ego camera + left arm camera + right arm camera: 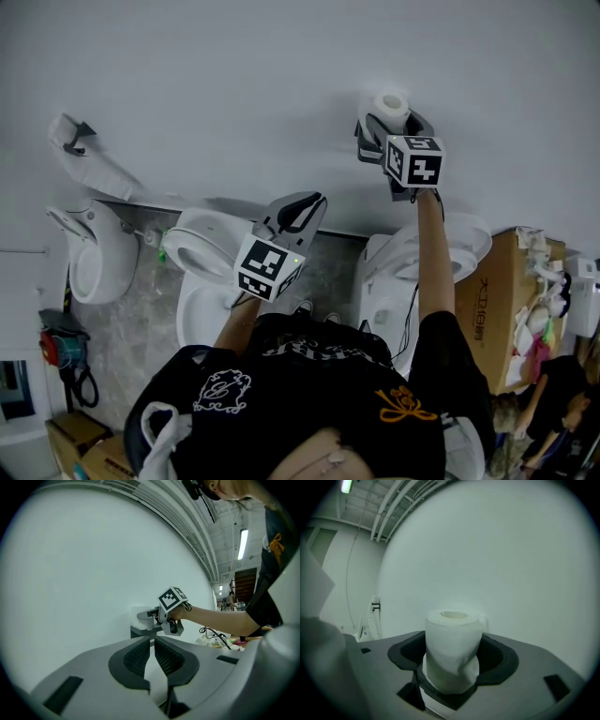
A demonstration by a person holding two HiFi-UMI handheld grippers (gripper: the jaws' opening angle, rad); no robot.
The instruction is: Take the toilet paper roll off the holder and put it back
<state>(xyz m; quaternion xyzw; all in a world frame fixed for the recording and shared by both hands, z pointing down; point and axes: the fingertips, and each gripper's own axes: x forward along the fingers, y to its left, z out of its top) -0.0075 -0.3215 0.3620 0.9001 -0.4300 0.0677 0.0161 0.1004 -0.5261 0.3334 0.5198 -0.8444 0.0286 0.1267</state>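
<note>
On the far left of the head view I see a white toilet (94,251) against the wall (234,75). Lower in the picture are a red object (52,347), too small for me to identify, and some cardboard boxes (80,448) on the floor. Next comes a second toilet (208,246) with a small green piece (161,253) at its side. My left claw (302,208) hangs over this toilet's far edge, pointing at the wall. In the left gripper view that claw (152,651) has its ribbed pads pressed almost together, with only a thin slit of wall showing and nothing pinched. The same view looks along the wall to my right claw (149,616), with a dark ledge (139,632) jutting from the wall just beneath it. Further right in the head view, the person's right arm reaches over a third toilet (427,248) to hold the right claw (392,131) up at the wall. The toilet paper roll (391,103) is at that claw's tip, against the wall. In the right gripper view the roll (453,644) stands upright on end between the jaws, its lower wraps crumpled inward. The right claw (453,641) is spread wide, one dark pad on each side of the roll, and I see neither biting into the paper. Right of the arm, a tall cardboard box (492,300) stands beside the third toilet, with mixed clutter (544,328) beyond it.
</note>
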